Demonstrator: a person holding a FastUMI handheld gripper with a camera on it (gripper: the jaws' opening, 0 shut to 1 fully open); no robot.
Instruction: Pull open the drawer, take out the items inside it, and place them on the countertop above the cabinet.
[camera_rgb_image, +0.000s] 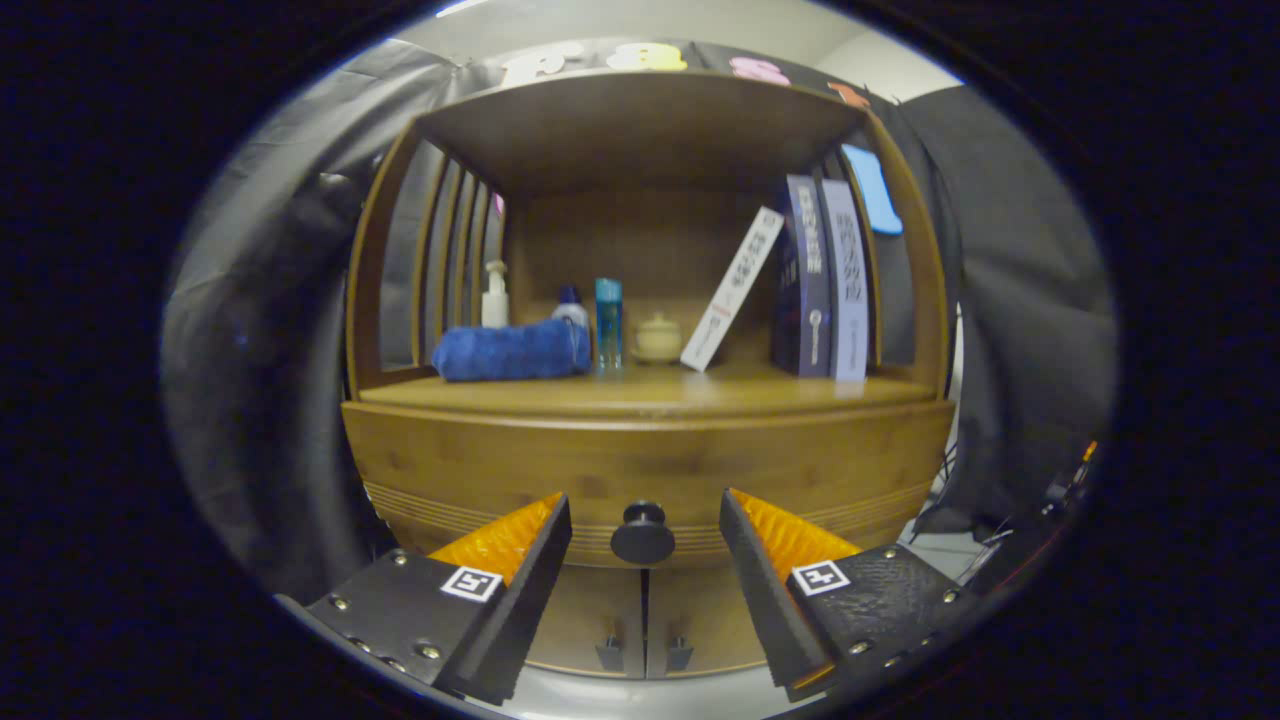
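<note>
The tongs (645, 540) are hanging wide apart around the drawer knob (642, 533), which is sitting dead ahead at 12 o'clock between the tips, on the closed drawer (500, 465) just under the countertop (640, 392).

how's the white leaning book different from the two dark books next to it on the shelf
The white book tilts, its top resting against the two dark books, which stand upright by the cabinet's right wall. It looks thinner and pale; they are dark blue and lilac. All share the countertop, bearing spine print. The gripper is open, fingers either side of the drawer knob, not touching it.
</note>
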